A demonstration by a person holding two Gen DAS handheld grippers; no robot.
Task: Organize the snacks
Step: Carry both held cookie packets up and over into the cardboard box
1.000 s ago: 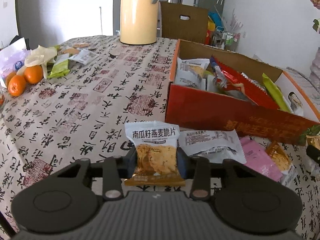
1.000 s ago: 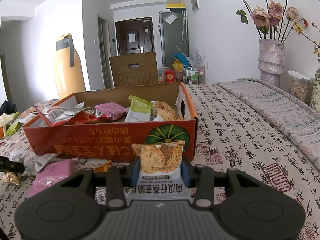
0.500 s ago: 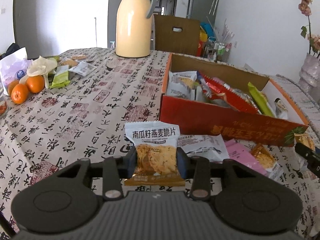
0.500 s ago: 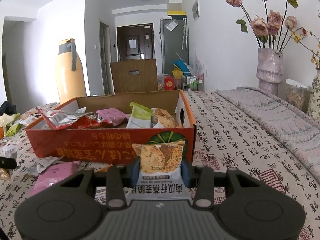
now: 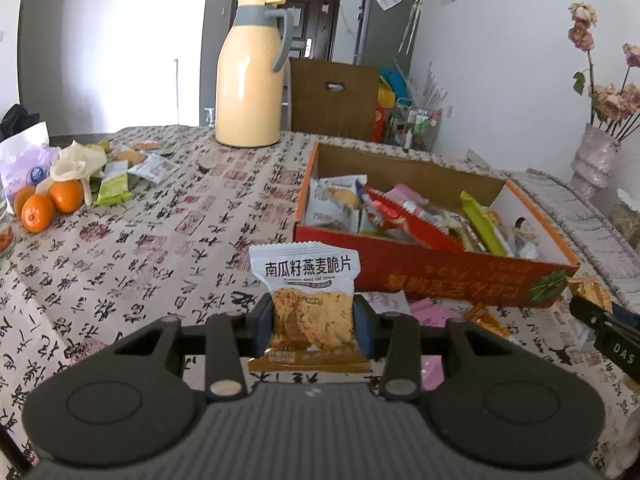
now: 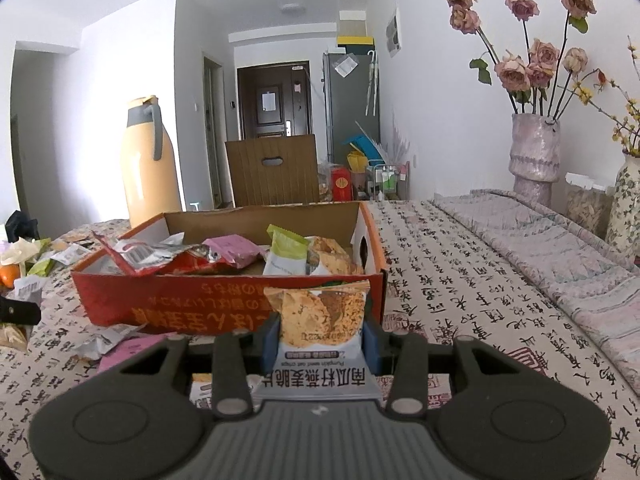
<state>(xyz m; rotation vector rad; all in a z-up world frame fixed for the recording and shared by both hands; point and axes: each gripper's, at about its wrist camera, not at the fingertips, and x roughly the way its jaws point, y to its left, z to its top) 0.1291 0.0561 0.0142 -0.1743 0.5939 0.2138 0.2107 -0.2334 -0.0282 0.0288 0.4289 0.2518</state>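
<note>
Left hand-held gripper (image 5: 313, 322): blue pads pinch a glossy crimped oat-crisp packet (image 5: 308, 300), white header upright, held above the bench (image 5: 132, 252). Right hand-held gripper (image 6: 320, 336): pads clamp a second oat-crisp packet (image 6: 320, 322), printed header inverted and nearest the camera. Beyond both, an open orange cardboard box (image 5: 436, 270) with matte brown inner walls holds crinkled foil and plastic wrappers. Loose pink sachets (image 5: 430, 306) lie at its near wall. Cloth on the bench is printed with black calligraphy. Far left: smooth cream thermos jug (image 5: 250, 76), round oranges (image 5: 50, 202).
</note>
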